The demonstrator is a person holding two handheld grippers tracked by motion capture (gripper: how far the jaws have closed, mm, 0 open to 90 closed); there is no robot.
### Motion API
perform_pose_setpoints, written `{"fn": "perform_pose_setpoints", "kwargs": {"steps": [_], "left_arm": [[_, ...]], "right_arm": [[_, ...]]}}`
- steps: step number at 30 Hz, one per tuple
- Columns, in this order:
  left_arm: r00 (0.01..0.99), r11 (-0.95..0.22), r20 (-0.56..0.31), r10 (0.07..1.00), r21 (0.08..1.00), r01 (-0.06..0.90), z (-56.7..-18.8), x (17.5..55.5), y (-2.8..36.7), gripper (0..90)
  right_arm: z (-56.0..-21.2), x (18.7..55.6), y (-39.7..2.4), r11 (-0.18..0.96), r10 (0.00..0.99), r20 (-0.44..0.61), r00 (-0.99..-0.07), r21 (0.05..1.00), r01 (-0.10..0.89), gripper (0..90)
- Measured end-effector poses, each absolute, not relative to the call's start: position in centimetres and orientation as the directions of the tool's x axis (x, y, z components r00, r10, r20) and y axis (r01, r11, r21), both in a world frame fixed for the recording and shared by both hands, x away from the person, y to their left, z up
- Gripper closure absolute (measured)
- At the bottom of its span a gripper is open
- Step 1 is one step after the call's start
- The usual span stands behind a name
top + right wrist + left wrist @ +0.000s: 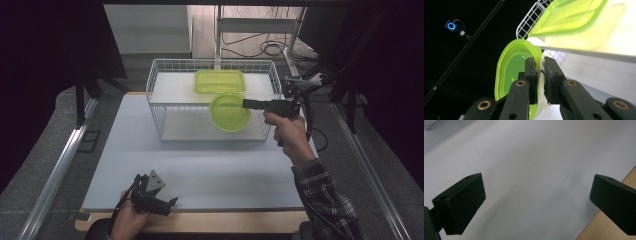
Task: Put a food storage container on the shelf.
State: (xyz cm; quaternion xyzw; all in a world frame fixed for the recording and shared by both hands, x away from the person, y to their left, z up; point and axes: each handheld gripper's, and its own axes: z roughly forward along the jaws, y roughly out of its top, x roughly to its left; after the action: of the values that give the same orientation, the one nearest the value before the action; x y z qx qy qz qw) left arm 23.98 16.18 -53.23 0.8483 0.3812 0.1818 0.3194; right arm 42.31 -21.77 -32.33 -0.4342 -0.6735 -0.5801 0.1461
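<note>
A round translucent green lid (230, 113) hangs in front of the white wire rack (159, 89), tilted on edge. My right gripper (246, 103) is shut on its rim from the right. In the right gripper view the two pads (531, 75) pinch the green lid's (511, 67) edge. A rectangular green container (220, 81) lies on the rack's upper shelf, seen close overhead as the container (576, 15) in the right gripper view. My left gripper (167, 206) rests low near the table's front edge, held in a hand. Its jaws stand wide apart over bare table (536, 170) with nothing between them.
The wire rack has a lower shelf (210, 127) behind the lid. The grey table top (200, 170) ends at a wooden front edge (614, 230). Metal rails (55, 175) run along both sides, and cables (265, 47) lie on the floor behind.
</note>
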Motion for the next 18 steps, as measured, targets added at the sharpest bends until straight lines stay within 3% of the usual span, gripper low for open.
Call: {"fn": "perform_pose_setpoints", "kwargs": {"steps": [18], "left_arm": [[0.639,-0.501,0.057,0.767,0.674,0.543,-53.2,24.0,16.1,0.4]], "right_arm": [[-28.4,44.4,-20.2,-0.086,0.444,0.668,-0.597,0.695,0.714,81.2]]}}
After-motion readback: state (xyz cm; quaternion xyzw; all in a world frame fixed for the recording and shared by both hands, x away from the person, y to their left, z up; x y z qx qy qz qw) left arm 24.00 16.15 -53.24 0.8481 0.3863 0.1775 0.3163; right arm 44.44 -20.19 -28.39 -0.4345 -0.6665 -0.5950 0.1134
